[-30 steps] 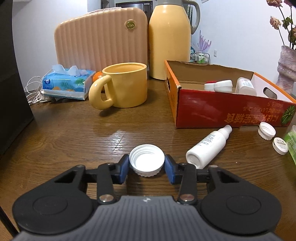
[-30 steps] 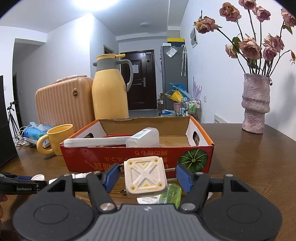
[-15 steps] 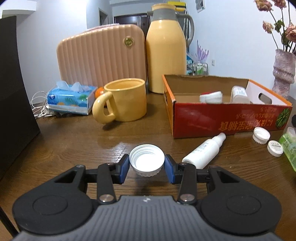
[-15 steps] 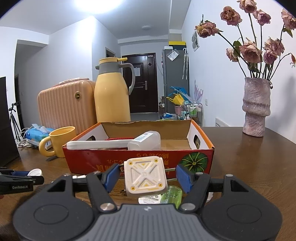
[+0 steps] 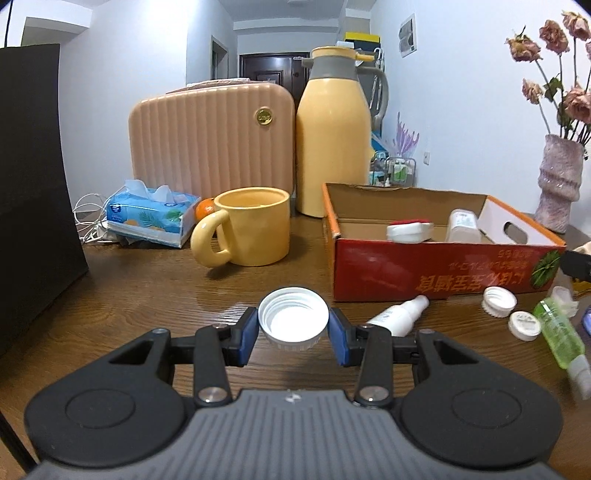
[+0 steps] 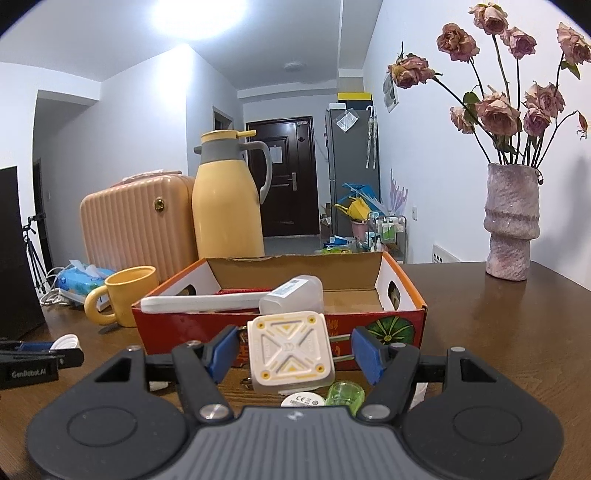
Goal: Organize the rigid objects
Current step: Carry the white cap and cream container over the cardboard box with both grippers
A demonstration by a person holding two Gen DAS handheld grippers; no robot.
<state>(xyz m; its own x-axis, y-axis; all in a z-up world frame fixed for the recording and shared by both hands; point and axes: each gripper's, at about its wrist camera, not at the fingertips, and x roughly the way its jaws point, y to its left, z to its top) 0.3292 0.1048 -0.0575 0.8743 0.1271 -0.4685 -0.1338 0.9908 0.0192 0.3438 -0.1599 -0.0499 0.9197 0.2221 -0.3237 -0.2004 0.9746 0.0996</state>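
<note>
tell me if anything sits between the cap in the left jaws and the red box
Nothing visible does. The white cap faces bare table; the red box lies ahead to the right, and the small spray bottle lies low beside that path.

Both views are evenly and fairly brightly lit by cool indoor light. In the right wrist view a round ceiling lamp (image 6: 199, 16) burns out to a white, featureless glare near the top edge. The glossy brown wooden table (image 5: 155, 295) carries pale sheen patches, and the chunky yellow ceramic mug (image 5: 251, 230) throws a soft, short shadow toward the camera. Fisheye distortion bows walls and door frames, with dark vignetted corners. The green translucent plastic bottle (image 5: 559, 338) at the left view's right edge is smeared by blur; central objects stay sharp.
</note>
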